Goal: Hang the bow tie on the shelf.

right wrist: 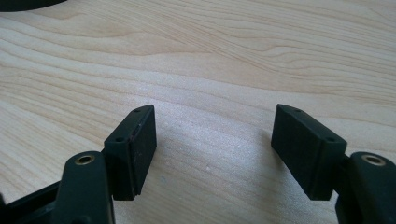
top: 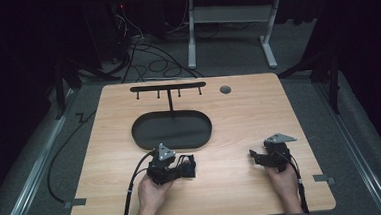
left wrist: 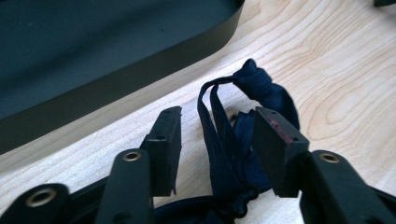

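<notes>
Nearest the high view's camera, the person's two hands are coming in over the near edge of the wooden table (top: 238, 109), each one holding a gripper. The left gripper (left wrist: 217, 135) is sitting low over a dark blue strip of fabric (left wrist: 261, 91) that is lying bunched on the wood just beside the near rim of the black oval tray (left wrist: 140, 70). In the left gripper view the fabric's thin looped bands are rising between the two black jaws; the cloth is lying against the inner face of the right-hand jaw, while a clear gap is showing between it and the left-hand jaw, so the jaws are standing partly apart around the cloth without clamping it. In the high view the same fabric is lying just right of that gripper, near the tray's front edge. The right gripper (right wrist: 212, 140) is resting well apart from it toward the table's right side, its jaws standing wide with nothing but bare wood between them. Behind the tray, a black hook rack (top: 168, 87) is standing upright on a thin post.
</notes>
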Demonstrator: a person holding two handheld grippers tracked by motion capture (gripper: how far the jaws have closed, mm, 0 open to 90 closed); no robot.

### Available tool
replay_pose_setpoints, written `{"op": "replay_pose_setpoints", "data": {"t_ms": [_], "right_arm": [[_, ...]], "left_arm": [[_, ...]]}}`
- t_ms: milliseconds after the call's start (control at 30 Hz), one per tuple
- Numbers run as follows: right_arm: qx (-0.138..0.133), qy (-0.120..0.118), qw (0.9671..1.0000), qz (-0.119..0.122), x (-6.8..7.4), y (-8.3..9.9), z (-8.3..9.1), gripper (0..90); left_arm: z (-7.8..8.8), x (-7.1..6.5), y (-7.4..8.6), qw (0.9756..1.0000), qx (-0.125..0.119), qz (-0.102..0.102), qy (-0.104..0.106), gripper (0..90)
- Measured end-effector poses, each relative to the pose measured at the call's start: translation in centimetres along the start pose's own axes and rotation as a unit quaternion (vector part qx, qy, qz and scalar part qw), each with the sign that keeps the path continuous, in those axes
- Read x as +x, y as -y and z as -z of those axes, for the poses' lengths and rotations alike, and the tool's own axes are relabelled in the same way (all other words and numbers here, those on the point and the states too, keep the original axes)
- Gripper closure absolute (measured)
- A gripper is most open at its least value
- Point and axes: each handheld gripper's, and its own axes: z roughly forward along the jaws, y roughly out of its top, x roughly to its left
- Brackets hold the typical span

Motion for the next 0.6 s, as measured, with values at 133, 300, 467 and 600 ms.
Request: {"op": "replay_pose_setpoints", "data": {"t_ms": [133, 300, 467, 600], "right_arm": [[0.0, 0.0, 1.0, 0.0, -0.02, 0.0, 0.0, 32.5], [-0.001, 0.0, 1.0, 0.001, -0.02, 0.0, -0.01, 32.5], [0.0, -0.001, 1.0, 0.0, -0.03, 0.0, 0.0, 32.5], [0.0, -0.001, 1.0, -0.001, -0.03, 0.0, 0.01, 32.5]], "left_arm": [[-0.32, 0.18, 0.02, 1.0, 0.005, -0.002, -0.002, 62.4], [-0.52, 0.07, 0.06, 1.0, 0.005, -0.007, -0.002, 73.3], [-0.58, 0.02, 0.11, 0.9999, 0.008, -0.012, -0.002, 82.1], [-0.47, 0.02, 0.11, 0.9999, 0.006, -0.016, -0.002, 87.7]]}}
